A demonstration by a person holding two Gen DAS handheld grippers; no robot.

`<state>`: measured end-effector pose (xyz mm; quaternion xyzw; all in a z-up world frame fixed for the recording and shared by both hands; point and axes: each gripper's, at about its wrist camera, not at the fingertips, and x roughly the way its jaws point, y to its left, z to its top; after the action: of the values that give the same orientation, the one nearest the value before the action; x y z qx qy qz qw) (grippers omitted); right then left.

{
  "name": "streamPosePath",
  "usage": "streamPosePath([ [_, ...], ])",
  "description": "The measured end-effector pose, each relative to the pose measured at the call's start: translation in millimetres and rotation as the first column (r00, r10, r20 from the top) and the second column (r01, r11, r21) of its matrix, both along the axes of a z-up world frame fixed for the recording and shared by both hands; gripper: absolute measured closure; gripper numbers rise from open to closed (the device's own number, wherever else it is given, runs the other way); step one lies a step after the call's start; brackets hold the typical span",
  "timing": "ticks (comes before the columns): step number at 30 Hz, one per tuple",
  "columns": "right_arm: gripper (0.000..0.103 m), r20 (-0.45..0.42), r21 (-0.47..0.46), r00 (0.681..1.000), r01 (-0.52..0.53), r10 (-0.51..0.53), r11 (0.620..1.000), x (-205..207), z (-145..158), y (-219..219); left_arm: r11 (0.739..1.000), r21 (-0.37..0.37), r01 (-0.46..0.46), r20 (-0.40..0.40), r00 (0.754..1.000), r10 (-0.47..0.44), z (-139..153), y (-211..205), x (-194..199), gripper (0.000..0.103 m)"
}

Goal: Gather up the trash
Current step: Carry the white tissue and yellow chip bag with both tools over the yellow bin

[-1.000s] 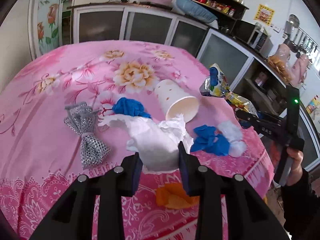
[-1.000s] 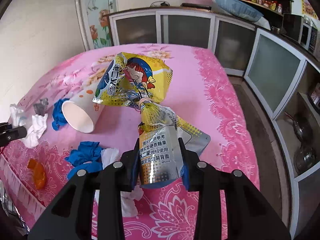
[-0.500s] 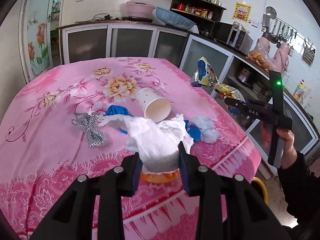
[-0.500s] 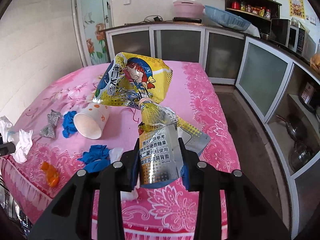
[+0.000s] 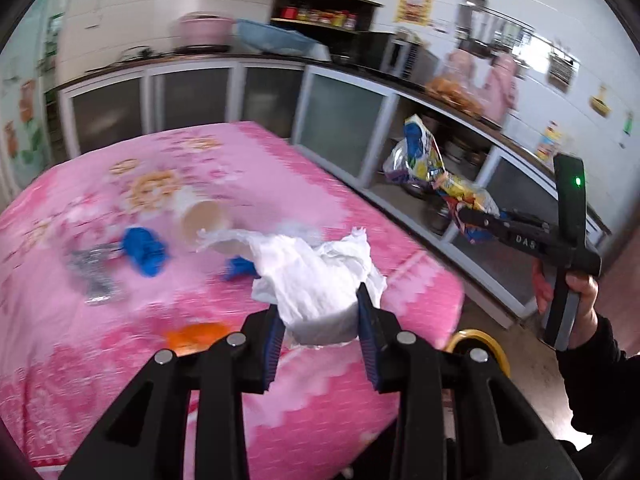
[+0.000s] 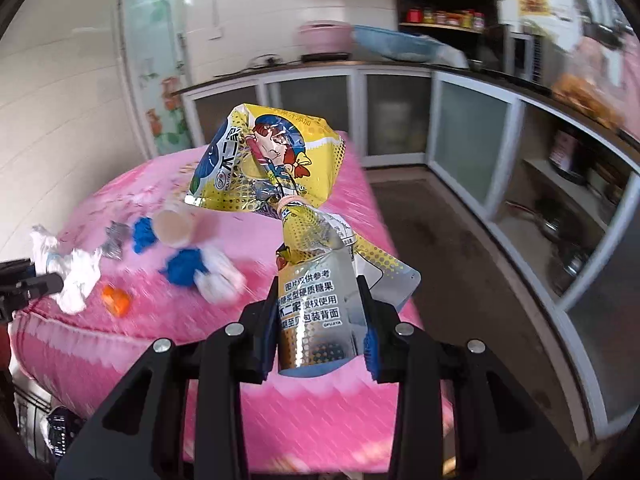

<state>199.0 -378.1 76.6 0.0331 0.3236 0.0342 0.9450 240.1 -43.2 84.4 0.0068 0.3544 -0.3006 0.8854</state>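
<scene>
Currently both grippers carry a load clear of the table. The left gripper [image 5: 320, 326] has its pads clamped on a crumpled white tissue [image 5: 316, 276]; the right gripper [image 6: 322, 326] is clamped on the silver tail of a yellow snack bag [image 6: 276, 164], the rest of which stands up above the jaws. Both items hang over the near edge of the pink floral tablecloth [image 5: 248, 168].

Step in hand, as judged: transport to a bin. A yellow rim [image 5: 480, 342] shows below the table corner in the left view; it may be the bin, but too little shows to tell. To do this well: keep both grips firm, bring each load squarely over the opening before releasing, and drop one at a time so the tall bag does not catch the rim or the other tool.

Left on the table: a paper cup [image 5: 206, 216] on its side, blue crumpled pieces [image 5: 146, 246], a silver bow [image 5: 94, 272], an orange scrap [image 5: 196, 332], and a white wad [image 6: 218, 278]. None of them blocks the way. The table corner and the cabinet fronts [image 6: 472, 136] at the right hem in the floor space between them.
</scene>
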Motion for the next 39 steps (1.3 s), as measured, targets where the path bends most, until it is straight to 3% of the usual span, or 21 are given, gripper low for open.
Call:
streamPosePath([
  [5,0.07,-0.037,-0.03,0.988,0.146,-0.147,0.989,-64,-20,-51,0.99,-0.021,0.139,0.01,0.99,-0.139,-5,-55,-13,0.071],
  [9,0.07,-0.074,-0.048,0.958,0.273,-0.276,0.961,-114,-41,-89,0.97,-0.025,0.24,0.006,0.971,-0.24,-12,-102,-21,0.071],
  [15,0.07,-0.133,-0.079,0.904,0.399,-0.406,0.914,-172,-74,-131,0.92,-0.006,0.391,-0.009,0.92,-0.391,-27,-184,-38,0.071],
  [21,0.07,-0.229,-0.078,0.824,0.515,-0.518,0.854,-220,-116,-175,0.854,0.02,0.519,-0.042,0.854,-0.518,-47,-263,-60,0.071],
  [30,0.07,-0.364,-0.065,0.735,0.592,-0.571,0.803,-256,-178,-204,0.754,0.106,0.648,-0.123,0.761,-0.637,-98,-368,-98,0.071],
  [39,0.069,-0.491,-0.074,0.671,0.604,-0.556,0.794,-258,-224,-213,0.713,0.163,0.682,-0.195,0.731,-0.654,-148,-428,-112,0.071],
])
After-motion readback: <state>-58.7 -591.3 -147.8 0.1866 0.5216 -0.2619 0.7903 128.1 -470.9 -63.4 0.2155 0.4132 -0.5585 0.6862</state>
